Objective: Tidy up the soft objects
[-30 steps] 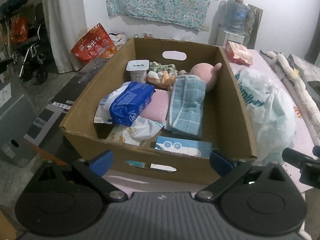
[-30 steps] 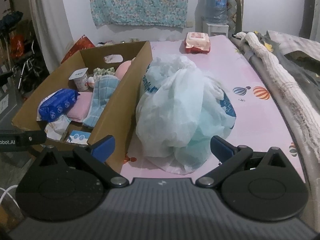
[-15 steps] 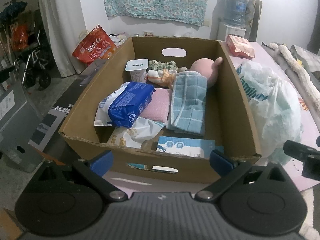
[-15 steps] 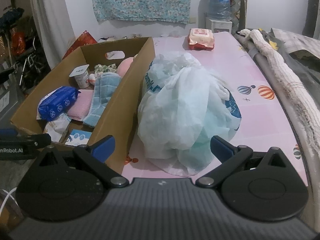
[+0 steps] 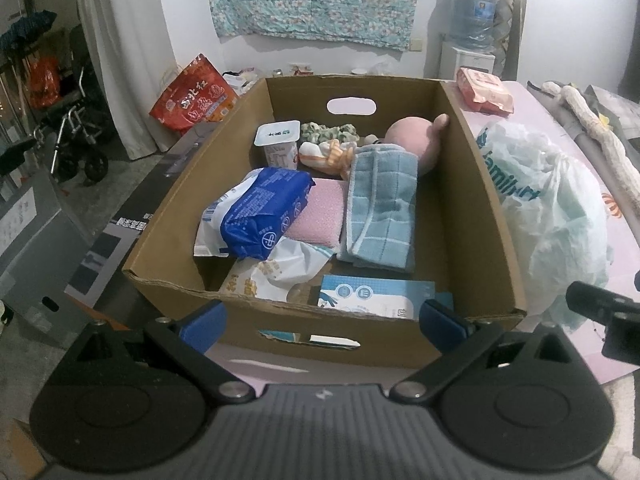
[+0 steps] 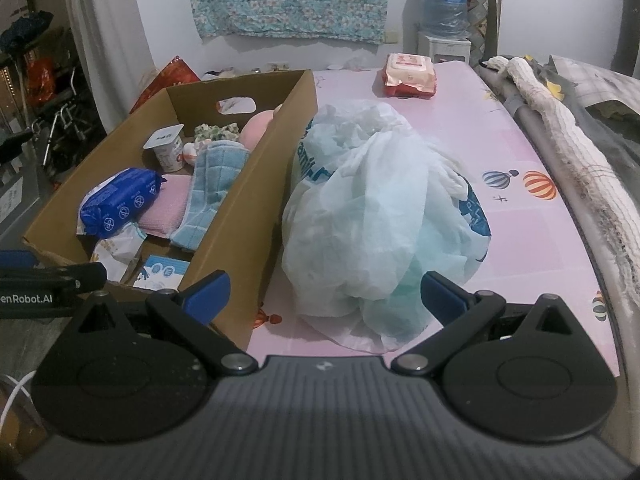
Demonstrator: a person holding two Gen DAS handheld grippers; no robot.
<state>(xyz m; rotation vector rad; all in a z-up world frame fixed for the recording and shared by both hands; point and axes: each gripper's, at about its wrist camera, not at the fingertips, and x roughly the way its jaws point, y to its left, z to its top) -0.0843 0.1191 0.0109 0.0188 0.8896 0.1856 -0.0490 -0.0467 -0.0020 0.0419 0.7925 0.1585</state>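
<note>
both pairs of blue fingers stand wide apart with nothing between them. the left gripper [image 5: 322, 322] hangs just in front of the near wall of the cardboard box [image 5: 476, 200], level with its rim. the right gripper [image 6: 324, 292] points at the crumpled white plastic bag [image 6: 368, 216], its fingers to either side of the bag's near end, apart from it.

the bag lies on the pink mat [image 6: 512, 148], pressed against the box's right wall. inside the box a blue checked towel [image 5: 382, 208] lies along the middle, its far end against a pink soft toy [image 5: 412, 142]. a pink cloth [image 5: 320, 216] lies beside the towel, partly under a blue packet [image 5: 266, 212]. a white cup [image 5: 278, 142] stands near the far wall. a pink wipes pack [image 6: 410, 74] rests at the mat's far end, well apart from the bag.
</note>
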